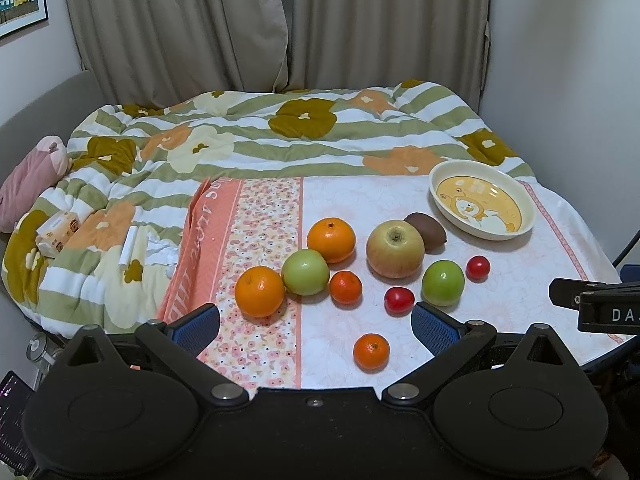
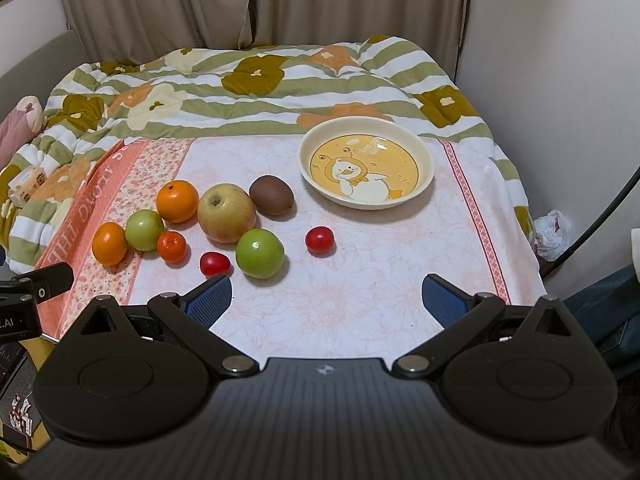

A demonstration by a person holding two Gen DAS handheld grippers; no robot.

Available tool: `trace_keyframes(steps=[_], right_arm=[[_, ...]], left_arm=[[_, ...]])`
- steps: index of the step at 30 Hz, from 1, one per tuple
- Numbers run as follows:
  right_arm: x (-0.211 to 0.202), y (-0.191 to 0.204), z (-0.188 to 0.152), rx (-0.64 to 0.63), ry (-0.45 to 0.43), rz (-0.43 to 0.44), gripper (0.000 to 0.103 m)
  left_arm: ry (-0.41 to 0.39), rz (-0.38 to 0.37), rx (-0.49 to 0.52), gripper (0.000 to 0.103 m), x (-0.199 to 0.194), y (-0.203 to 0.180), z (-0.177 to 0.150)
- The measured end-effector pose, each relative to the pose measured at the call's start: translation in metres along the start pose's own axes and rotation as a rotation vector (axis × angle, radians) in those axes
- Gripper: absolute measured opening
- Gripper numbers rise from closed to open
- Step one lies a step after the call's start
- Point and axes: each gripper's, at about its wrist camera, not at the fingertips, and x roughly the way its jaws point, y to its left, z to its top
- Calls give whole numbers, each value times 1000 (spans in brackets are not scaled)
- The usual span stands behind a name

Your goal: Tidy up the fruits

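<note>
Fruits lie loose on the pink floral cloth: two oranges, two green apples, a big yellow apple, a kiwi, two small tangerines and two red tomatoes. An empty cream duck plate sits at the far right. My left gripper is open and empty, the near tangerine between its fingers. My right gripper is open and empty over bare cloth, near a green apple and a tomato.
A flowered quilt covers the bed behind the cloth. A pink pillow and a small box lie at the left. The wall is close on the right. A white bag lies off the right edge.
</note>
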Motion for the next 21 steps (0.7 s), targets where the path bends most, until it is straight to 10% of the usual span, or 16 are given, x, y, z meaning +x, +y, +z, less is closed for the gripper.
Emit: trace_keyframes(steps=[21], right_arm=[[5, -5, 0, -6, -3, 4, 103]], left_arm=[[0, 1, -1, 103, 0, 0, 2]])
